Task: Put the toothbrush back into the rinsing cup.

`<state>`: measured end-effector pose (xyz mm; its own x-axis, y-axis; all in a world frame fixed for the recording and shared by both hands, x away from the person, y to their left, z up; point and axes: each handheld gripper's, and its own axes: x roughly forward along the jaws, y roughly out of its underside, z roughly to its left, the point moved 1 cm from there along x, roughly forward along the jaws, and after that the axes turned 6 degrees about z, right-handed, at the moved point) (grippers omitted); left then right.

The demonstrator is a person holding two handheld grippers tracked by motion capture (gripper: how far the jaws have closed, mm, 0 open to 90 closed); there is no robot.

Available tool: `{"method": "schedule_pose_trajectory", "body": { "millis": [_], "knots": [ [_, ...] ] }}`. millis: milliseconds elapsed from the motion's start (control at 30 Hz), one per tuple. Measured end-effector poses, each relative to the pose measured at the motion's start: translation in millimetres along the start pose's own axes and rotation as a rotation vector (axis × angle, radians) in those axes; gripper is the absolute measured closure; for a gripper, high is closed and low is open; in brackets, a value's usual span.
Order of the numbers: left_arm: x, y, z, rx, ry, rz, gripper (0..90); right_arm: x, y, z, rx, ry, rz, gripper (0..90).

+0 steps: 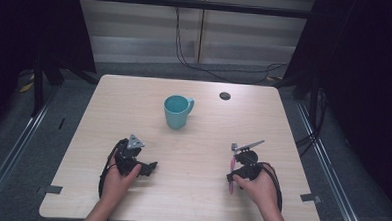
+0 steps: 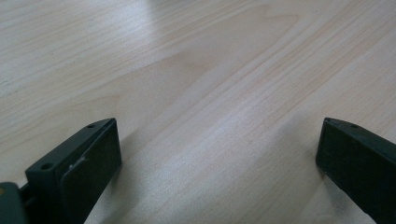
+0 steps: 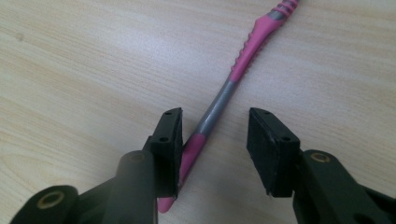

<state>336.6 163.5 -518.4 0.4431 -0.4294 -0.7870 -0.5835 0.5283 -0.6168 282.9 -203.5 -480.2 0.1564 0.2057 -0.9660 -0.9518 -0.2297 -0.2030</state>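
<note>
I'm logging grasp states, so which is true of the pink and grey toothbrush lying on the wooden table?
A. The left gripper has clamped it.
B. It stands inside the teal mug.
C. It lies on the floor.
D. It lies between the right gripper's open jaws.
D: in the right gripper view the pink and grey toothbrush lies flat on the wooden table, between the right gripper's parted jaws and against one of them, not clamped.

My left gripper point(image 1: 150, 167): black body, grey three-cornered plate on top, black cable looping behind, flat black jaws with small screw holes. My right gripper point(image 3: 215, 140): black, ribbed dark pads, brass-ringed holes at the base, black cable. My forearms are bare.
</note>
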Motion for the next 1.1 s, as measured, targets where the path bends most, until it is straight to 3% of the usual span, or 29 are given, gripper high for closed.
{"method": "schedule_pose_trajectory", "body": {
  "millis": [200, 233, 300, 500, 733, 1000, 1100],
  "knots": [
    [0.0, 0.0, 0.0, -0.001, 0.000, -0.001, 0.0, -0.3, -0.3, 2.8, -0.008, 0.024, 0.027, 72.7],
    [0.0, 0.0, 0.0, 0.000, 0.000, 0.000, 0.0, -0.2, -0.6, 3.6, -0.017, 0.041, 0.039, 80.6],
    [0.0, 0.0, 0.1, 0.001, 0.000, 0.001, 0.0, -0.3, -0.8, 3.3, -0.013, 0.032, 0.042, 82.1],
    [0.0, 0.0, 0.0, 0.000, 0.000, 0.000, 0.0, -0.1, -1.7, 5.2, -0.027, 0.049, 0.049, 82.7],
    [-0.1, 0.0, 0.2, 0.003, 0.000, 0.002, 0.0, -0.4, -1.8, 2.3, -0.026, 0.034, 0.048, 82.9],
    [-0.2, 0.0, 0.2, 0.004, 0.000, 0.003, 0.0, -5.1, -3.3, -1.6, -0.052, 0.064, 0.052, 82.9],
    [-0.2, 0.0, 0.1, 0.003, -0.001, 0.002, 0.0, -10.4, -3.4, -3.1, -0.054, 0.053, 0.028, 82.9]
  ]
}}
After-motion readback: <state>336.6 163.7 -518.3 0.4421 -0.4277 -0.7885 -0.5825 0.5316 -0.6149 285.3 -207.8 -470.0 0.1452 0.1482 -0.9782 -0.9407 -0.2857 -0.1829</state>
